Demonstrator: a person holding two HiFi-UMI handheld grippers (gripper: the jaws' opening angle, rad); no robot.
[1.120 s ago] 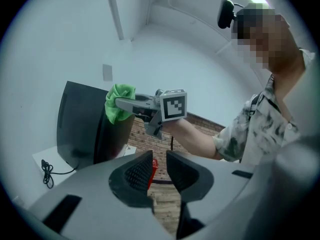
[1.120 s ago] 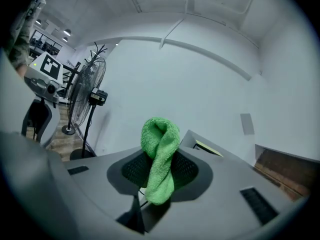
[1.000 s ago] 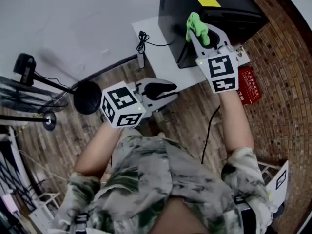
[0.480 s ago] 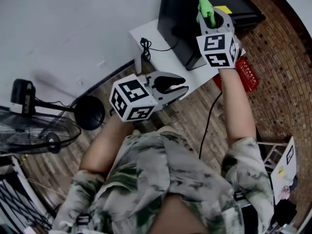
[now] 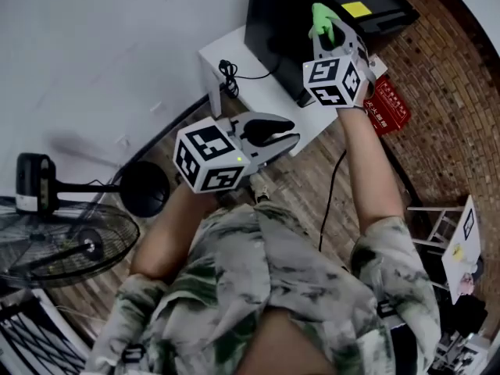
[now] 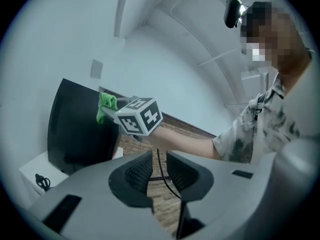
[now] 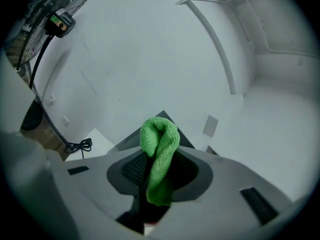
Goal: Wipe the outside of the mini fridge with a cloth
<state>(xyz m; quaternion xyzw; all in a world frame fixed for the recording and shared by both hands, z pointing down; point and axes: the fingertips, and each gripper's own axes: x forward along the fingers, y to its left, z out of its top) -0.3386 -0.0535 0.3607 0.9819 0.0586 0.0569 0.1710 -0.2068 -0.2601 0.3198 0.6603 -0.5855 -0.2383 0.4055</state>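
Observation:
The black mini fridge (image 5: 285,30) stands on a low white table (image 5: 262,96) against the white wall. My right gripper (image 5: 331,36) is shut on a green cloth (image 5: 322,18) and holds it against the fridge's upper front edge. In the right gripper view the cloth (image 7: 160,149) hangs folded between the jaws of the right gripper (image 7: 159,165). My left gripper (image 5: 287,133) hovers in front of the table, away from the fridge. Its jaws are drawn to a narrow slit with nothing in it. The left gripper view, past that gripper (image 6: 160,166), shows the fridge (image 6: 75,129) and the cloth (image 6: 106,104).
A coiled black cable (image 5: 228,73) lies on the table's left part. A red box (image 5: 387,108) lies on the brick floor right of the table, and a cable (image 5: 332,194) runs down past it. A floor fan (image 5: 58,244) and a black round base (image 5: 144,186) stand at the left.
My right gripper has carried the cloth a little farther along the fridge's upper edge. The head view has swung. The left gripper stays shut in about the same place.

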